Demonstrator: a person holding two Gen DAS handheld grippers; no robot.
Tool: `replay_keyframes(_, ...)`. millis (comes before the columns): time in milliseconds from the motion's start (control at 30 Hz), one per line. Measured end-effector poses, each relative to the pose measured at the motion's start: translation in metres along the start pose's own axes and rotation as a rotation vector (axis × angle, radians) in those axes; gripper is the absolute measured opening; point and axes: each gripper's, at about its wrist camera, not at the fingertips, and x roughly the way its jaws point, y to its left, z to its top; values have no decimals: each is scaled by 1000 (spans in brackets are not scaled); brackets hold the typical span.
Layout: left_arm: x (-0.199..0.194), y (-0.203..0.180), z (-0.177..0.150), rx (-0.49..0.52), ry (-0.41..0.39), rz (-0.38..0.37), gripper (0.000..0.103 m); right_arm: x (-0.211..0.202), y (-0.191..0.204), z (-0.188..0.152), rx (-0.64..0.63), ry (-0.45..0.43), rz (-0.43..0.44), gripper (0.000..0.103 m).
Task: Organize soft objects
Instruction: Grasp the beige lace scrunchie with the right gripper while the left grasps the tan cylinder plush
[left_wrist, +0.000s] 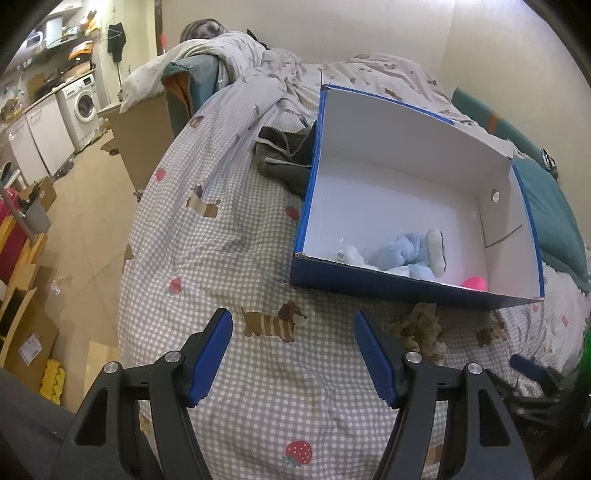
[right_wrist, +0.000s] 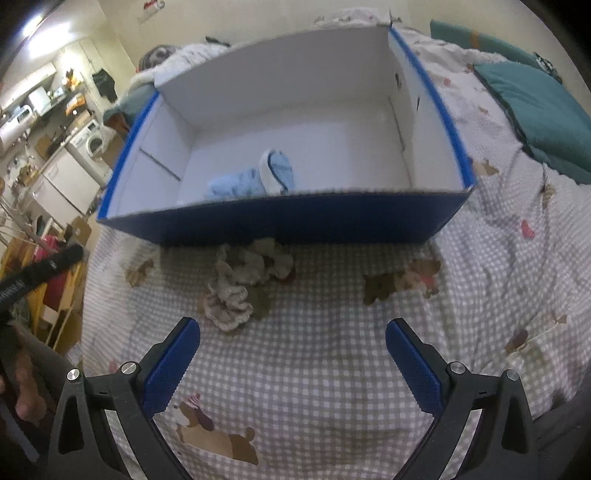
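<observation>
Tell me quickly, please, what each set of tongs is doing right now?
Left tongs: open, holding nothing, above the checked bedsheet.
Right tongs: open, holding nothing, just short of the beige crocheted cloth.

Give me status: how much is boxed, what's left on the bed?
Done: light blue soft item and a pink one lie in the blue box. In hand: nothing; left gripper and right gripper open. Left: beige crocheted item and dark garment on the bed.

A gingham-covered bed (left_wrist: 236, 236) stands by cream walls (left_wrist: 369, 26), a washing machine (left_wrist: 83, 107) across the tiled floor (left_wrist: 92, 229).
</observation>
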Motion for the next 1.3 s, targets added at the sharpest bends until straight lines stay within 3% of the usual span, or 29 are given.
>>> replay_keyframes(33,1,0,0,-3,7,-2,65,4,1,0,-2,12,6,103)
replay_keyframes(267,12,-1,0,-26,52,-12,65,32,27,13,-71,58,82,73)
replay_keyframes(333,15,-4,-1,-15,60,-11,65,41,35,17,-81,57,90,69)
replay_keyframes(433,20,-7,-2,-3,73,-4,65,58,42,20,-80,89,93,36)
replay_keyframes(567,29,-9,-4,-2,104,1,65,54,39,19,-76,70,79,20)
replay_keyframes(867,44,-27,-6,26,150,-16,65,-9,15,19,22,5,131,16)
replay_keyframes(967,53,-36,-9,48,177,-26,65,-31,3,20,35,-49,82,16)
replay_keyframes(1200,85,-74,-26,149,312,-151,65,-23,-14,18,101,-50,52,16)
replay_keyframes(1300,95,-91,-33,230,316,-151,65,-23,-17,19,109,-56,66,16)
